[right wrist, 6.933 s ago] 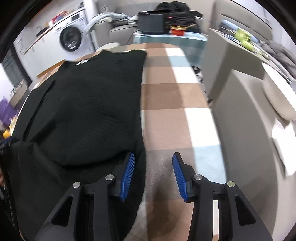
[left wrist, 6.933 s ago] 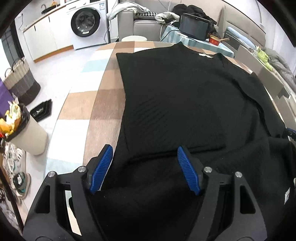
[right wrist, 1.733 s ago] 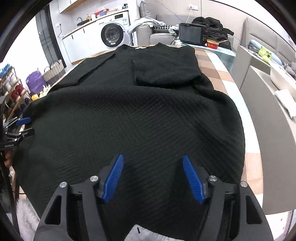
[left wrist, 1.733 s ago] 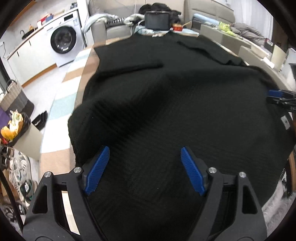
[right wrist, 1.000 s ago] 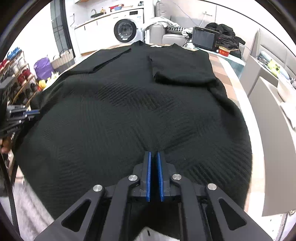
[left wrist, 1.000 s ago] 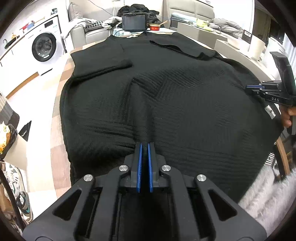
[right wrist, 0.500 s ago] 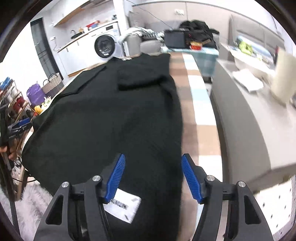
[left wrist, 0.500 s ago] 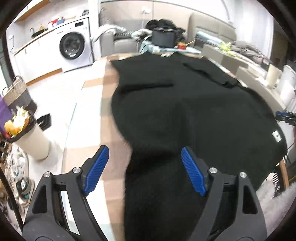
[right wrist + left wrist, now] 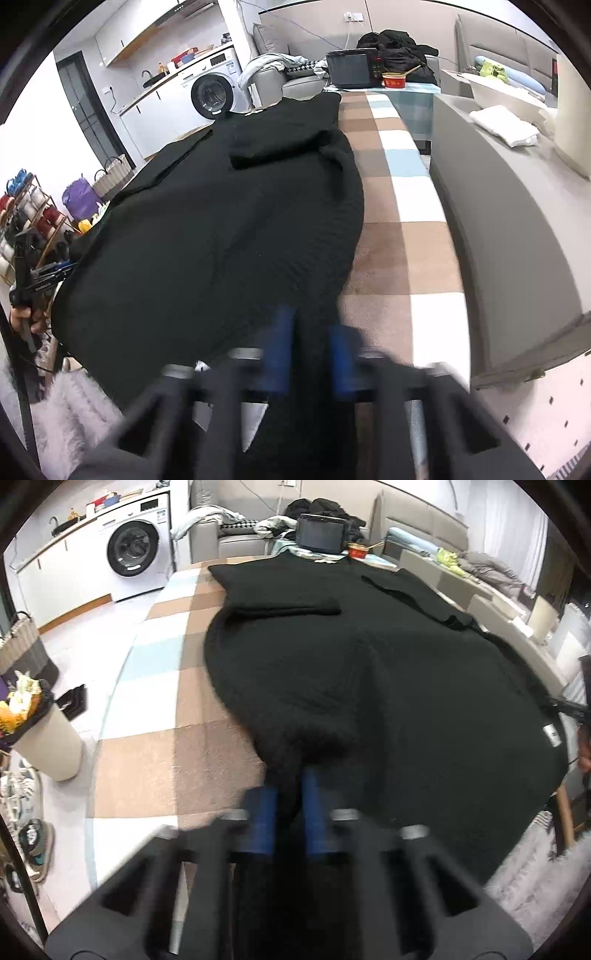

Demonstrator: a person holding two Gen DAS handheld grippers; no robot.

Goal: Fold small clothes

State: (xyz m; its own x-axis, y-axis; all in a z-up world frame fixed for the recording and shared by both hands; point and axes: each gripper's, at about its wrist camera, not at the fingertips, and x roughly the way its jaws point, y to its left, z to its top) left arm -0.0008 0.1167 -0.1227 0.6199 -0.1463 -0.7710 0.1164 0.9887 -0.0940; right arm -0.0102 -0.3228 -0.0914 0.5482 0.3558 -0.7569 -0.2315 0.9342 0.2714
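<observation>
Black sweater [image 9: 369, 672] lies spread over the checked tablecloth [image 9: 166, 760], sleeves folded in at the far end, near hem bunched. Left gripper [image 9: 288, 805], blurred, has its blue fingers nearly together on a pinch of that hem; right gripper [image 9: 312, 347] likewise pinches the hem near the right edge.

A lived-in home, open living rm w/ laundry/kitchen corner. Landmark: the checked-cloth table [image 9: 155, 738]. Beyond its far-left corner, a front-load washing machine [image 9: 136, 550] under a white counter w/ sink tap. Straight past the far end, a grey sofa [image 9: 240, 535] piled w/ clothes, plus a black countertop oven [image 9: 351, 68]. Left of the table: bin [image 9: 44, 734], woven basket [image 9: 22, 650], shoes on the floor. Shelf rack [image 9: 26, 218] also on that side.
</observation>
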